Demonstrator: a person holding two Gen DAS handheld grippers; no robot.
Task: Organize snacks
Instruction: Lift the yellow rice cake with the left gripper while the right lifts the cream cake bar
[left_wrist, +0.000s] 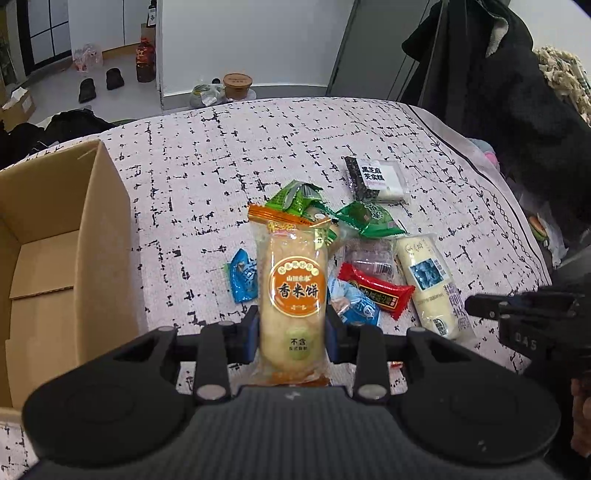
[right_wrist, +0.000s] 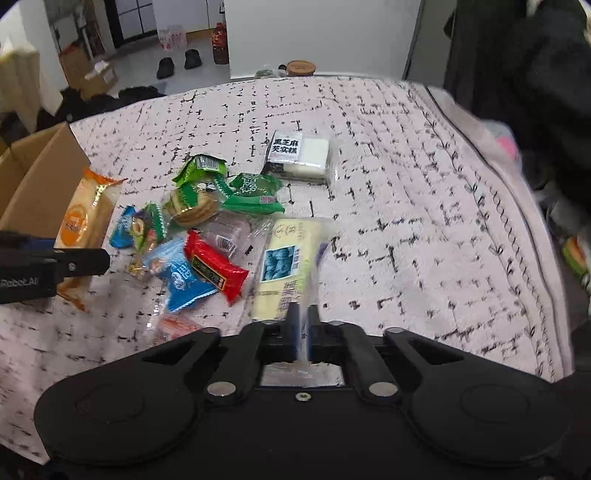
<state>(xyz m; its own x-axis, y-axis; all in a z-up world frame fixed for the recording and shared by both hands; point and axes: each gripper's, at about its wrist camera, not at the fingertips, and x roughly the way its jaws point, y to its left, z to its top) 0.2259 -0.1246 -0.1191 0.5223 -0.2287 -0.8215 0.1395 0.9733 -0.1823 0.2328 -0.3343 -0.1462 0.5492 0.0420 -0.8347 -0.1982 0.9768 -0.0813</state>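
The left claw (left_wrist: 293, 332) pinches an orange rice cracker pack (left_wrist: 293, 288) by its lower half, the pack's long axis running straight out along the fingers. The right claw (right_wrist: 303, 325) is pressed onto the near end of a pale long snack pack (right_wrist: 284, 266), which points away from it. The open cardboard box (left_wrist: 55, 229) lies left of both, nearer the left claw, beyond the loose snack pile (right_wrist: 199, 236) on the bed (right_wrist: 406, 184).

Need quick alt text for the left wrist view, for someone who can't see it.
The left gripper holds an orange-labelled rice cracker packet upright above a patterned cloth. An open cardboard box sits left; a snack pile lies right.
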